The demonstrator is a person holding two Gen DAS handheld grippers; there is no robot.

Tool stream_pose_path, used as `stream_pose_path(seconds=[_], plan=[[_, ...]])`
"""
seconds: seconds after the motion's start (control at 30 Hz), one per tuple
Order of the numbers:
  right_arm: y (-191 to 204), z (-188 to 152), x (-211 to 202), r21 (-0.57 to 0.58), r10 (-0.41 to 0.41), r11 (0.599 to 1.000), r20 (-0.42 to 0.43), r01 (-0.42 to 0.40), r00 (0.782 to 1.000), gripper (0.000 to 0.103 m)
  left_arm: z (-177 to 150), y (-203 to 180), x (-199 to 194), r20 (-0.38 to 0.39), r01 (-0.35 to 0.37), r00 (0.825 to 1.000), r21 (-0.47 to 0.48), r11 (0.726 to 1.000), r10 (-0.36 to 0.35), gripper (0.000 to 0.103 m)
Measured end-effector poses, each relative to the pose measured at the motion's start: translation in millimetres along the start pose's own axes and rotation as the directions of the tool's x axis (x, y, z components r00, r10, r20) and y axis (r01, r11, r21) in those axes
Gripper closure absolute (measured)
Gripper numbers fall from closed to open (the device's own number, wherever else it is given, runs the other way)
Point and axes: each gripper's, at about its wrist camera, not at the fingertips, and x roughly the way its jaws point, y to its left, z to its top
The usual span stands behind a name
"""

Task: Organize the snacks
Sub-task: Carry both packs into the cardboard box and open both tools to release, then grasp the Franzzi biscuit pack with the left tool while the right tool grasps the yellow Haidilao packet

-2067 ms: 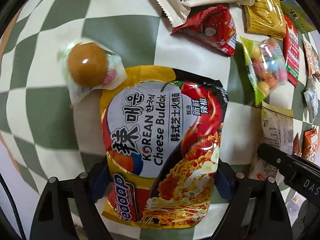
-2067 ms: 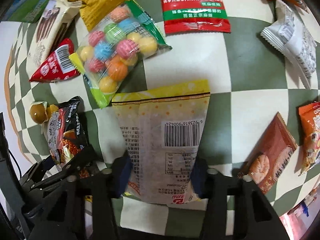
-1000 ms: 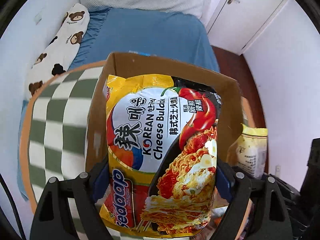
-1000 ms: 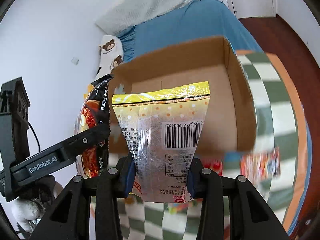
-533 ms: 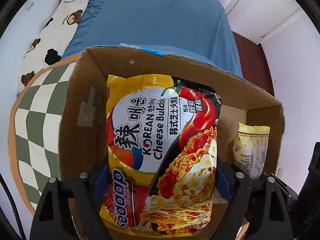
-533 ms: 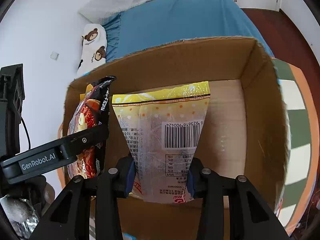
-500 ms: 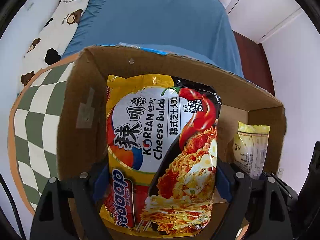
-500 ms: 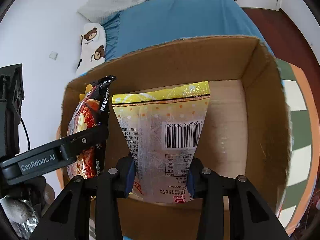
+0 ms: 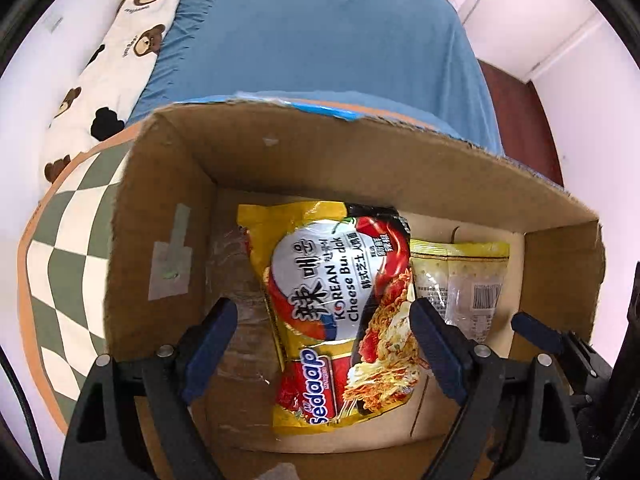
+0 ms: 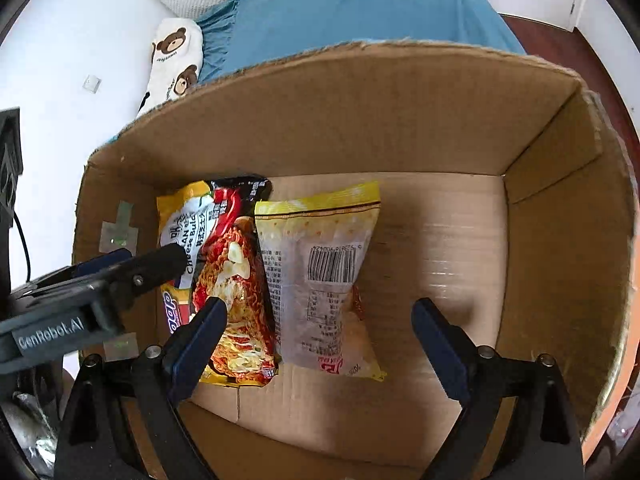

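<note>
The yellow and black Cheese Buldak noodle packet (image 9: pixel 340 312) lies flat on the floor of the open cardboard box (image 9: pixel 360 160). Beside it on the right lies the yellow snack bag with a barcode (image 9: pixel 464 284). My left gripper (image 9: pixel 322 332) hangs open above the noodle packet, holding nothing. In the right wrist view the noodle packet (image 10: pixel 224 264) and the yellow bag (image 10: pixel 320 276) lie side by side in the box (image 10: pixel 400 120). My right gripper (image 10: pixel 316 332) is open above the yellow bag. The left gripper's finger (image 10: pixel 132 272) reaches in from the left.
The box stands on a round table with a green and white checked cloth (image 9: pixel 68 248). Behind it is a bed with a blue sheet (image 9: pixel 320 40) and a bear-print pillow (image 9: pixel 116 64). The right half of the box floor (image 10: pixel 440 240) is bare cardboard.
Both grippers have opened and let go. The noodle packet and the yellow bag have dropped from the jaws onto the box floor.
</note>
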Motion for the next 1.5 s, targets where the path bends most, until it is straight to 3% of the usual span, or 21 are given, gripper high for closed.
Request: stream_pose_path(seconds=[0.23,0.57,0.77,1.23,1.43,1.5], plan=[[4.4,-29.4,-41.6,-0.017,-0.053,0.998,0.08,0.054,0.995,0.007,-26.4,8.7,-27.8,0.07,0.049,0.996,-0.009,0.999,-0.048,0.015],[26.5,-75.9,-102.4,-0.067,-0.101,0.991,0.224,0.118,0.969,0.007,-77.0,2.8,-91.8,0.23,0.01,0.973,0.072,0.997,-0.026,0.015],[38.7,-104.5,-131.1,-0.079,-0.086,0.99,0.283,0.113,0.955,0.007,-105.2,0.9,-128.2,0.321,-0.024,0.947,0.098,0.995,-0.009,0.015],[54.7,-176.4,-201.4,-0.095,-0.054,0.99,0.407,0.101,0.912,0.008,-171.2,-0.5,-188.2,0.438,-0.02,0.898,0.1,0.995,-0.026,0.015],[44.8,-202.7,-207.7,-0.056,0.013,0.998,0.376,0.008,0.926,0.007,-192.2,1.7,-189.5,0.434,-0.025,0.9,0.102,0.994,-0.022,0.015],[38.6,-210.0,-202.1,-0.031,0.029,0.999,0.362,-0.019,0.932,0.007,-197.2,5.0,-180.7,0.418,-0.036,0.908,0.103,0.994,-0.011,0.006]])
